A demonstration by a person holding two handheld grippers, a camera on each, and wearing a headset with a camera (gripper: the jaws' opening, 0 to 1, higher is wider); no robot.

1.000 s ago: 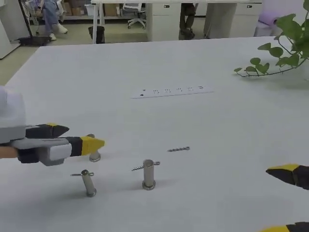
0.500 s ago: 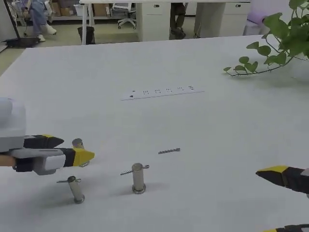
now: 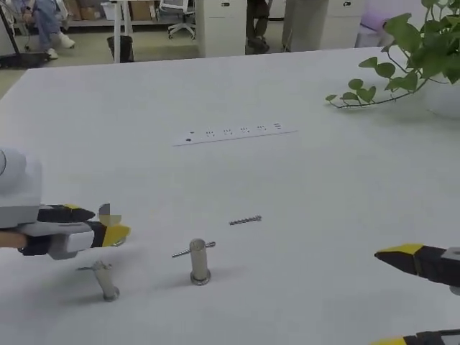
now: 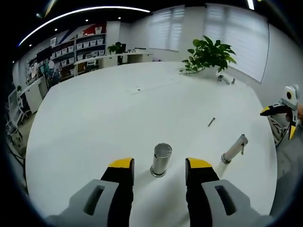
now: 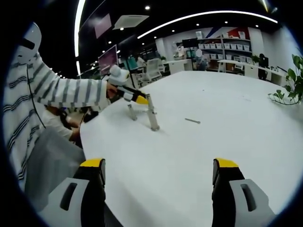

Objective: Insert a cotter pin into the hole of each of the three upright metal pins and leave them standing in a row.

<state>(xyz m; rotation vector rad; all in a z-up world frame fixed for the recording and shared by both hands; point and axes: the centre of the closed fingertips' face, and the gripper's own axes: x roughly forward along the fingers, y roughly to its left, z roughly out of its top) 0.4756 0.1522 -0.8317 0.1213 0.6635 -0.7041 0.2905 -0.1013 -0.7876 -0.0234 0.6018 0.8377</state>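
**Inspector:** Your left gripper has its jaws apart, one on each side of a bare metal pin. That pin stands upright on the tabletop, and neither jaw touches it.

**Operator:** And the other two pins?

**Inspector:** The middle pin stands upright with a fitted cotter pin through its top. The near-left pin leans slightly. It appears to carry a cotter pin too, but blur prevents confirmation. A loose cotter pin lies flat just beyond the middle pin, apart from all three.

**Operator:** My right side?

**Inspector:** Your right gripper hangs over bare tabletop well to the right of the pins, with its jaws wide apart and nothing between them.
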